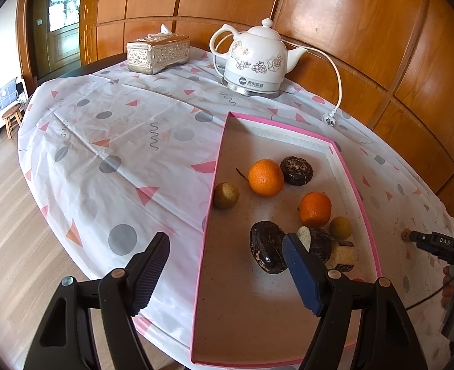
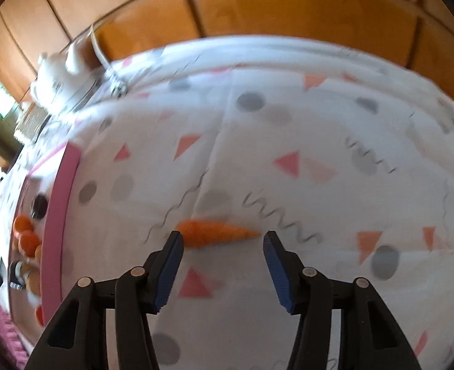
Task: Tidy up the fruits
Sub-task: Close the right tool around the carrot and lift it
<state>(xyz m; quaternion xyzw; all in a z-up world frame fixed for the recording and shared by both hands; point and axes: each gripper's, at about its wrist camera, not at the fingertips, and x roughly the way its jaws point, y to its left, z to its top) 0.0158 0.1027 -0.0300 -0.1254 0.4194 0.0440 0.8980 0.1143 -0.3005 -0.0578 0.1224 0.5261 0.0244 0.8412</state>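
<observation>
1. Right wrist view: the table, under a patterned tablecloth [image 2: 288, 117], fills the frame; the picture is motion-blurred.
2. Pink-rimmed tray [image 1: 214, 166]: lies on the tablecloth and holds two oranges [image 1: 265, 177], dark water chestnuts [image 1: 297, 170] and small greenish-brown fruits [image 1: 226, 195].
3. Electric kettle [image 1: 254, 61] and tissue box [image 1: 157, 54]: stand at the far edge, well apart from the tray.
4. Left gripper [image 1: 227, 265]: jaws apart, holding nothing, hovering over the tray's near left rim.
5. Right gripper [image 2: 224, 243]: jaws apart, holding nothing.
6. Carrot [image 2: 216, 232]: lies on the cloth outside the tray, to its right. Long axis runs crosswise, jaw to jaw, tip toward the right finger. It sits just beyond the fingertips.
7. Judgement: the right gripper is nearer; gripping across the carrot's width calls for a wrist turn.
</observation>
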